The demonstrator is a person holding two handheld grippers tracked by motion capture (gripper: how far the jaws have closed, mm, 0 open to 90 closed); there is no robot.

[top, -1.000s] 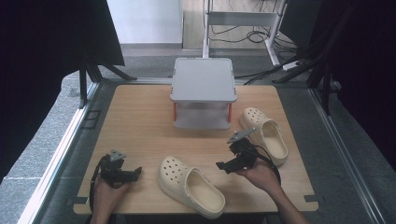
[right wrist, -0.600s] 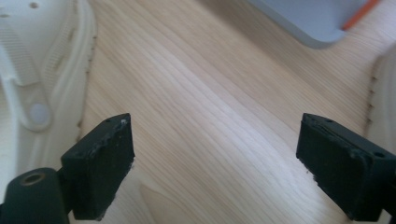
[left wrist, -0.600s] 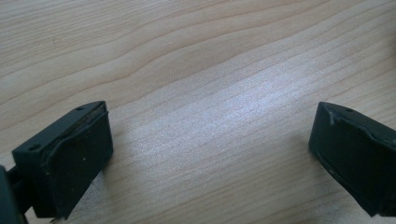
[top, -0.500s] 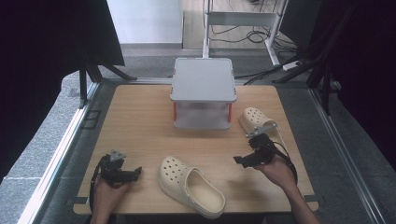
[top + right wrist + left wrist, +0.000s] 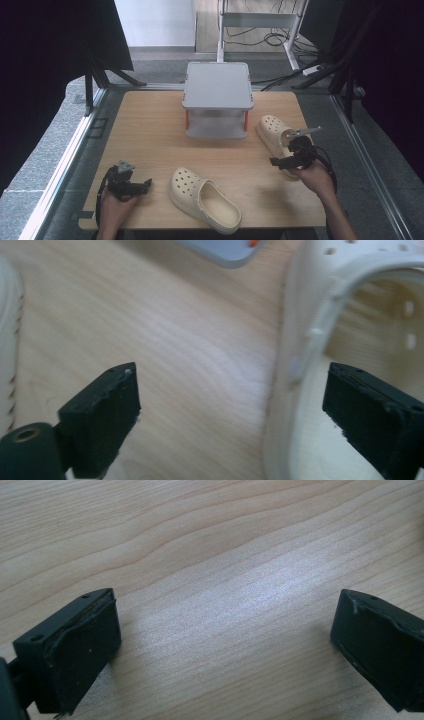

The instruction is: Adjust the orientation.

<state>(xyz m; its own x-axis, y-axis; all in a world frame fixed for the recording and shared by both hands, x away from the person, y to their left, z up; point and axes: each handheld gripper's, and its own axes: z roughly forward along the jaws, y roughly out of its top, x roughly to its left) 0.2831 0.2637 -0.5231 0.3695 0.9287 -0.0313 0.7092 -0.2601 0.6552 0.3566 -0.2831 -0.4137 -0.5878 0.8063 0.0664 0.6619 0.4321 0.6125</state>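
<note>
Two cream clogs lie on the wooden table (image 5: 145,130). One clog (image 5: 205,200) lies near the front, toe to the left. The other clog (image 5: 272,131) lies at the right, beside the grey stand. My right gripper (image 5: 274,161) hovers at that clog's heel end, pointing left. In the right gripper view (image 5: 235,425) the jaws stand open and have just been closing a little. The clog's side wall (image 5: 300,340) lies between them, untouched by the pads. My left gripper (image 5: 146,184) rests at the front left, open over bare wood (image 5: 225,645).
A grey two-level stand (image 5: 217,90) with orange posts stands at the back middle of the table. A metal frame rims the table. Bare wood lies between the left gripper and the front clog.
The right hand has moved to the right, from beside the front clog to the heel end of the right clog. The left hand has stayed still.
</note>
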